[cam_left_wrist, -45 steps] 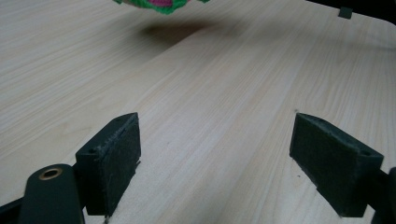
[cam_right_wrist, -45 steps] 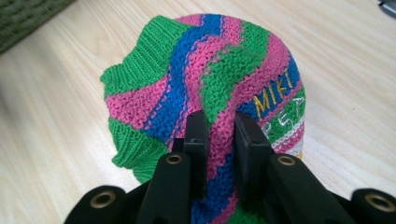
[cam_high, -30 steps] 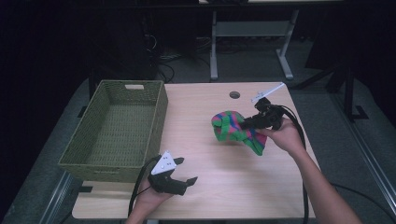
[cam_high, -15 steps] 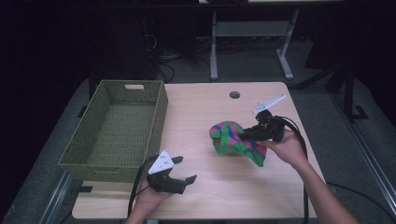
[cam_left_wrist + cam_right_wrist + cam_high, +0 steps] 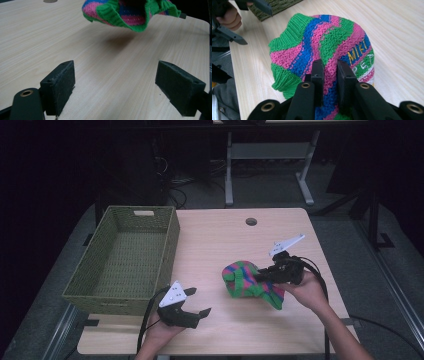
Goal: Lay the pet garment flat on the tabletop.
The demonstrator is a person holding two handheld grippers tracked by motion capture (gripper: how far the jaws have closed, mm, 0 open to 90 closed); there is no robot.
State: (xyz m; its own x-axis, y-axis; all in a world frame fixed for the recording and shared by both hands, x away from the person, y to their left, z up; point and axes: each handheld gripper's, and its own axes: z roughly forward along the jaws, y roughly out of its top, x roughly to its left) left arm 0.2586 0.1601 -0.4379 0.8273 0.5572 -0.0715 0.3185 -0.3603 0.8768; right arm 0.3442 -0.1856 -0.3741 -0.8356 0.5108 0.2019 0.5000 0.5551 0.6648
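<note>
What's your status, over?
Right gripper shut on striped pink, green and blue knitted hat, lifted off wooden table. Left gripper open, empty. Green woven basket empty; path clear.

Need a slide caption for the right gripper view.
Right gripper shut on striped green, pink and blue knitted hat over pale wooden table.

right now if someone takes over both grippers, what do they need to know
Right gripper: shut on a fold of the striped knit hat, which the left gripper view shows lifted off the table with its shadow beneath.
Left gripper: open, holding nothing, near the table's front edge beside the basket.
Basket: sits at the table's left, nothing inside.
Done: hat grasped and raised.
Left: probably carry the hat to the basket and release it there; the left gripper is free to help.
</note>
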